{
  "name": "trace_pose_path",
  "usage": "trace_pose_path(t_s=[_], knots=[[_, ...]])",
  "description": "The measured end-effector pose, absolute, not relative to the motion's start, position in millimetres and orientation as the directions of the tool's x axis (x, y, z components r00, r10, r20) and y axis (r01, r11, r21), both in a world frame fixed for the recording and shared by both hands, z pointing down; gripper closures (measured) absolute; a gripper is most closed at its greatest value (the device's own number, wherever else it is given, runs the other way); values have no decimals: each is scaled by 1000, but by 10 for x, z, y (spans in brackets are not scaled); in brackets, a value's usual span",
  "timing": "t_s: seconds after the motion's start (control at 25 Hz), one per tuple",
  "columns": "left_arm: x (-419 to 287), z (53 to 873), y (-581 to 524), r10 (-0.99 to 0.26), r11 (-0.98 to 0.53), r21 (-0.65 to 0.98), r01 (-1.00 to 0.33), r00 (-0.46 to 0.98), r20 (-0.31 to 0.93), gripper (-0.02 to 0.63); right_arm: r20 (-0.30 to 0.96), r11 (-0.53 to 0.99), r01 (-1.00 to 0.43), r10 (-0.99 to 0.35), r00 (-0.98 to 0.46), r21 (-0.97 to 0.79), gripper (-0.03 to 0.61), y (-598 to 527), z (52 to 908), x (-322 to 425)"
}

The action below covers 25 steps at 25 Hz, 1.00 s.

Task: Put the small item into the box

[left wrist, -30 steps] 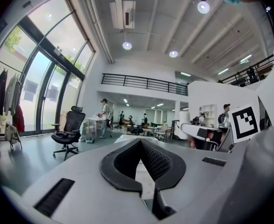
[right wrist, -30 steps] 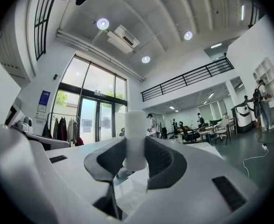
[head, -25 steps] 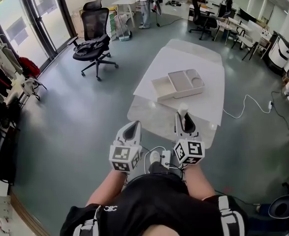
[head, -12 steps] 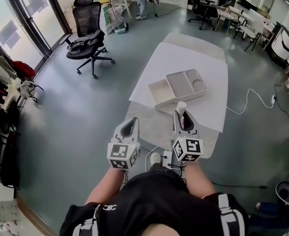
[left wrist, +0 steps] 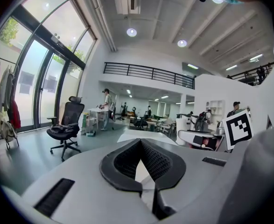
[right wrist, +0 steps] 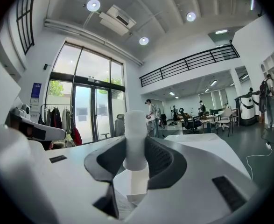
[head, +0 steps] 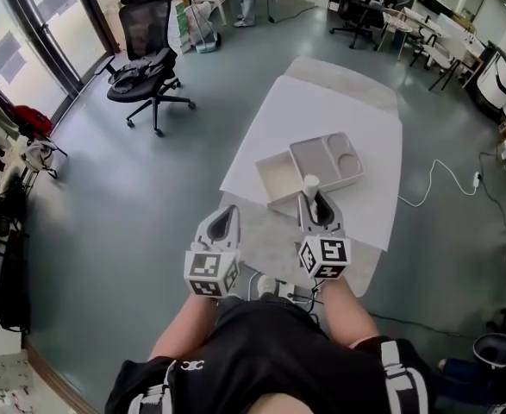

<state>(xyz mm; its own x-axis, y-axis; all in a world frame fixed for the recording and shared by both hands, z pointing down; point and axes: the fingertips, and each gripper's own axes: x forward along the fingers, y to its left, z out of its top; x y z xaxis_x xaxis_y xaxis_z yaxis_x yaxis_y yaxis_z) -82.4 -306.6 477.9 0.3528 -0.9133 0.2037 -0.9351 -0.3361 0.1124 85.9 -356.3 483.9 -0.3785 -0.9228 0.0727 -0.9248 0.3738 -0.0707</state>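
The small item, a white cylinder point(head: 310, 183) point(right wrist: 136, 134), stands upright between the pads of my right gripper point(head: 312, 196) point(right wrist: 136, 146), which is shut on it. It hangs over the near edge of the open white box point(head: 277, 178); part of the box point(right wrist: 136, 183) shows below the jaws in the right gripper view. A shallow lid-like tray point(head: 326, 159) lies against the box's far right side. Both rest on the white table point(head: 356, 119). My left gripper point(head: 228, 212) point(left wrist: 140, 140) is shut and holds nothing, off the table's near left edge.
A black office chair point(head: 145, 54) stands on the floor at the far left. Coats hang on a rack point(head: 3, 145) by the windows. A white cable point(head: 434, 179) runs over the floor right of the table. Desks, chairs and people fill the back of the room.
The view and both grippers have moved closer to the table. The right gripper with the cylinder has gone from short of the box to its near edge.
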Motion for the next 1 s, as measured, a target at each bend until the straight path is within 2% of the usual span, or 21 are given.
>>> trace_pose_path(t_s=[0.68,1.0], knots=[[-1381,4654,-3801,-889,-404,110,-908,418,186,608,325,338,-939,-884,-338,-57,453,-4456,5533,332],[-1620,4699,-3908,-894,-390,118,-913,406,186,608,488,270,-962,-836,-250,-31,453,-4778,6107,369]])
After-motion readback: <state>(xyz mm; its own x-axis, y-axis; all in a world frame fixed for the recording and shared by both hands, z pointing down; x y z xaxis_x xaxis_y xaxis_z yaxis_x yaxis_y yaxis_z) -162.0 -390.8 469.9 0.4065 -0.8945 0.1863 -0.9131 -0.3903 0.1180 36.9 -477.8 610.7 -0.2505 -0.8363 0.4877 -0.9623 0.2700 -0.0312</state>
